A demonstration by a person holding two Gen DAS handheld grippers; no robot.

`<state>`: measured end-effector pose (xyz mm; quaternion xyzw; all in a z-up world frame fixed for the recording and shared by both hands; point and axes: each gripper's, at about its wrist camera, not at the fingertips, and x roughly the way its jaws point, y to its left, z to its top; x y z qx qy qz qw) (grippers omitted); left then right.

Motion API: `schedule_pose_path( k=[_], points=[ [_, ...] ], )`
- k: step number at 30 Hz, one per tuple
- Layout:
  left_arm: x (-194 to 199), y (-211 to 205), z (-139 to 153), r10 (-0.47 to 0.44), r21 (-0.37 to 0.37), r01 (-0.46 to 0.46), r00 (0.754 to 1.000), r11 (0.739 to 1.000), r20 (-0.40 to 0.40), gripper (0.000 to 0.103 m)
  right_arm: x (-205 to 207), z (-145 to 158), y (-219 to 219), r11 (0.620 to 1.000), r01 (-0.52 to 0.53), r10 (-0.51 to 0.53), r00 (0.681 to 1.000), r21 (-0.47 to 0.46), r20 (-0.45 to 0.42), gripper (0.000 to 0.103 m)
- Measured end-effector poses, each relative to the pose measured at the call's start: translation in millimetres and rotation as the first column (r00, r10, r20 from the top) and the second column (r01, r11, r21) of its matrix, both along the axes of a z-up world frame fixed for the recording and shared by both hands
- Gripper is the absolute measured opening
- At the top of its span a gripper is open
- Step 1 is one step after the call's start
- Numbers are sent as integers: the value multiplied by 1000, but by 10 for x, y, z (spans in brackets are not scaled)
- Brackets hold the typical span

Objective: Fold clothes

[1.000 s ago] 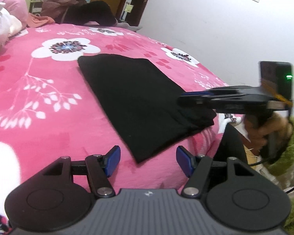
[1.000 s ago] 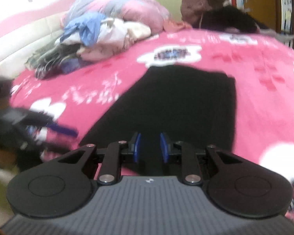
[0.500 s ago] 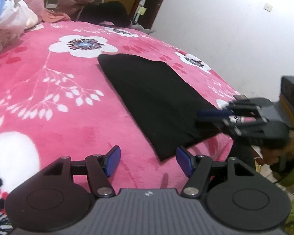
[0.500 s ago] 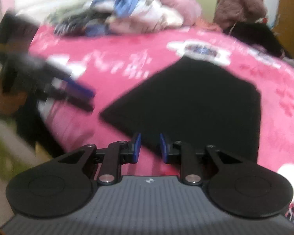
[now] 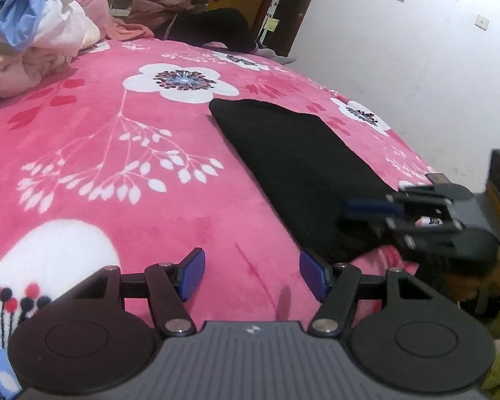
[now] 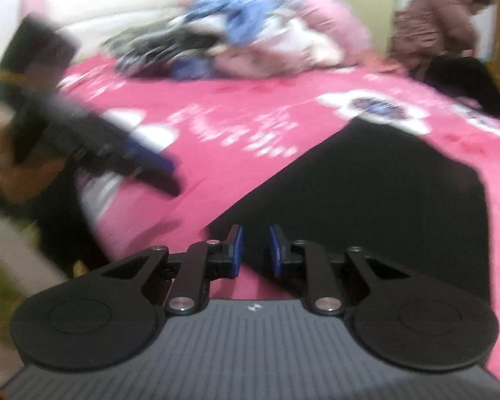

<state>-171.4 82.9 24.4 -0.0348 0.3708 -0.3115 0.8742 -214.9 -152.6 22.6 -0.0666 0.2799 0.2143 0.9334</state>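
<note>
A black folded garment (image 5: 300, 166) lies flat on the pink flowered bed cover (image 5: 116, 166), near the bed's right edge. My left gripper (image 5: 251, 275) is open over bare cover, just left of the garment's near corner, with nothing in it. My right gripper (image 5: 366, 206) hovers low at the garment's near right end. In the right wrist view the right gripper (image 6: 253, 250) shows only a narrow gap, and nothing sits between its pads. It is above the near edge of the garment (image 6: 383, 193). The left gripper (image 6: 143, 163) is a blur on the left.
A heap of loose clothes (image 5: 33, 33) (image 6: 233, 33) fills the head end of the bed. A person (image 5: 190, 3) sits on the far edge. A white wall (image 5: 416, 50) runs along the right. The bed's near edge drops to the floor (image 6: 3, 266).
The left wrist view has swung left, so the garment now sits further right. The right gripper has dropped lower and nearer to the garment's near end. Neither gripper's gap has visibly changed.
</note>
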Motion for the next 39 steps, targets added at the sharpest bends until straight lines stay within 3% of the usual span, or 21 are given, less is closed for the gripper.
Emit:
schedule_pose_path(
  k=[4,6,17,21,25,32,37,39],
  points=[
    [-23,-8,42,21,15,-22,1000,1000,18,64,194,-152,-24,998,42,-41,999,54,-32,16],
    [-5,-13,46,32,12,-32,999,999,16,64,77,-228,115,998,-16,17,1000,53,-24,16],
    [237,-559,114,-64,-41,67,996,997,56,64,-404,-116,-358,956,126,-117,992,266,-48,17],
    [253,-854,119,-119,-52,123,990,991,77,64,-499,-28,-745,911,278,-296,955,303,14,17],
    [234,-1145,30,-169,-5,170,983,985,69,64,-473,-111,-934,878,385,-412,911,285,35,17],
    [188,-1301,-104,-184,52,182,982,982,34,64,-628,-372,-1284,793,519,-533,845,319,-47,12],
    [220,-1291,-87,-167,43,166,986,985,9,64,-922,-336,-1528,722,588,-616,786,365,-49,15],
    [222,-1310,-80,-160,46,160,987,986,4,67,-958,-289,-1646,684,590,-633,772,429,-53,15]
  ],
)
